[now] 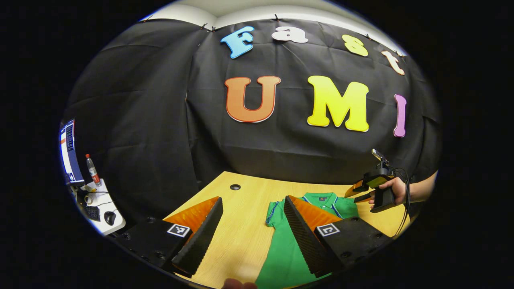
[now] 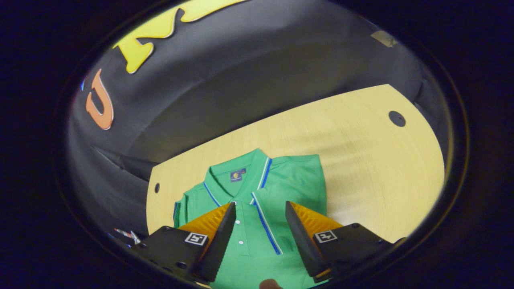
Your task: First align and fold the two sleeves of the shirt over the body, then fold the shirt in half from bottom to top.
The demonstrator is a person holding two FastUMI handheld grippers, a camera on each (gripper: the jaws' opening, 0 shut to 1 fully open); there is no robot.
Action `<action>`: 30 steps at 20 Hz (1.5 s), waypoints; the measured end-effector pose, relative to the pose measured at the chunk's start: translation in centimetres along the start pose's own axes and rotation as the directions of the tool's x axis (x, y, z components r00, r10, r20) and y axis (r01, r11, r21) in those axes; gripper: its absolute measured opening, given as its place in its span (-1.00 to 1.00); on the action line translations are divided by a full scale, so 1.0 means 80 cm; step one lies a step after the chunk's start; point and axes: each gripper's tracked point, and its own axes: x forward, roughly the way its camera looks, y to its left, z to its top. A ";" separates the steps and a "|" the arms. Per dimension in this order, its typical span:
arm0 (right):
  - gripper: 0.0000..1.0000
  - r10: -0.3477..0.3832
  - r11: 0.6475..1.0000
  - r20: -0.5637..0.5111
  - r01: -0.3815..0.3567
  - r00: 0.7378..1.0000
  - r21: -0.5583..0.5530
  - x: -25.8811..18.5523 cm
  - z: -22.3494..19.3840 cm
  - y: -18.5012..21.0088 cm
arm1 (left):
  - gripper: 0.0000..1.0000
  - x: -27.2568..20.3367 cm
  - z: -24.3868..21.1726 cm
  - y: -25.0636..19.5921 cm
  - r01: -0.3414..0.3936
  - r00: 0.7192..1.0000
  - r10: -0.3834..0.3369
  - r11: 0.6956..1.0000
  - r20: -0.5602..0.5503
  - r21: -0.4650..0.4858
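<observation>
Left gripper (image 1: 253, 224) and right gripper (image 2: 257, 230) both spread wide.

Green polo shirt (image 2: 257, 192) flat on wooden table (image 2: 361, 132), open jaws above.

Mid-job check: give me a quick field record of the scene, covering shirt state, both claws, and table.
shirt: green polo shirt, lying flat on the table, collar toward the booth wall
sleeves: one sleeve looks folded over the body in the right gripper view; the other sleeve is out at the side
left claw: open, above the table, over the shirt's sleeve edge
right claw: open, above the shirt's chest, holding nothing
table: light wooden table, with cable holes
bottom-to-top fold: not yet done
</observation>
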 end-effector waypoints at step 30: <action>0.63 -0.132 0.980 0.313 0.172 0.941 -0.104 -0.370 -0.133 -0.186 | 0.95 0.273 -0.207 -0.068 0.373 0.699 -0.321 0.926 -0.638 -0.058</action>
